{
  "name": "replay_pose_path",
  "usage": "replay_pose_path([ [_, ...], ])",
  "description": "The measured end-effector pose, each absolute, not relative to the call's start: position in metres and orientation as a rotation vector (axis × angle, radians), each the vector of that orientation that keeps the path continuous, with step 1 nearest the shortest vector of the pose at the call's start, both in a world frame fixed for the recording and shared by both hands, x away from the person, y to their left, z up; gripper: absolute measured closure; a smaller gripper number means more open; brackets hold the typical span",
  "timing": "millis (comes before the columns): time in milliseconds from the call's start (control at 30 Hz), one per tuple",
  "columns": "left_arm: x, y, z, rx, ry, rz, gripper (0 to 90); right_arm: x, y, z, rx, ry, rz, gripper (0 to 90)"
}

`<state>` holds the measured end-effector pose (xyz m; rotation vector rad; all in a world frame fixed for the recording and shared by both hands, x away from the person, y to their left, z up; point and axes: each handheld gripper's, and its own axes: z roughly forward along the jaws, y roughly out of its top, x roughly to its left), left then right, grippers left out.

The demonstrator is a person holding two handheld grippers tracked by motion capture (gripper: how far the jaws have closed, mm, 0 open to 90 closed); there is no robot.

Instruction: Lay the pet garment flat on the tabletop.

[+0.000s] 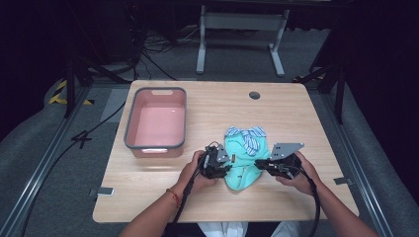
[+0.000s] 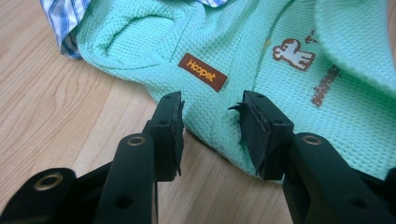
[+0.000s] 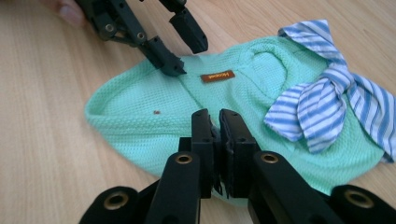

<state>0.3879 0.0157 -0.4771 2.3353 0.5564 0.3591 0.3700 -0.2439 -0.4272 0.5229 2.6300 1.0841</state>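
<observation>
High view shows a small mint-green garment point(image 1: 242, 165) with a striped bow point(image 1: 247, 137) lying near the front edge of the tabletop point(image 1: 296, 113), right of the middle, its long axis running from front to back. The left gripper point(image 1: 223, 163) touches its left side with jaws wide apart, straddling the hem beside the brown label point(image 2: 202, 71). The right gripper point(image 1: 264, 164) sits at the right side, jaws nearly closed; whether they pinch fabric, I cannot tell. A pink bin point(image 1: 155, 121) stands well apart, toward the left edge.
</observation>
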Motion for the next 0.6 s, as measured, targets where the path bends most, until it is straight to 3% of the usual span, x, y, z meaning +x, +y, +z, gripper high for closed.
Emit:
replay_pose_path([
  [600,0.383,0.013,-0.476,2.356,0.551,0.395,59.6,0.342,-0.271,-0.443,0.545,2.705,1.027,84.8],
])
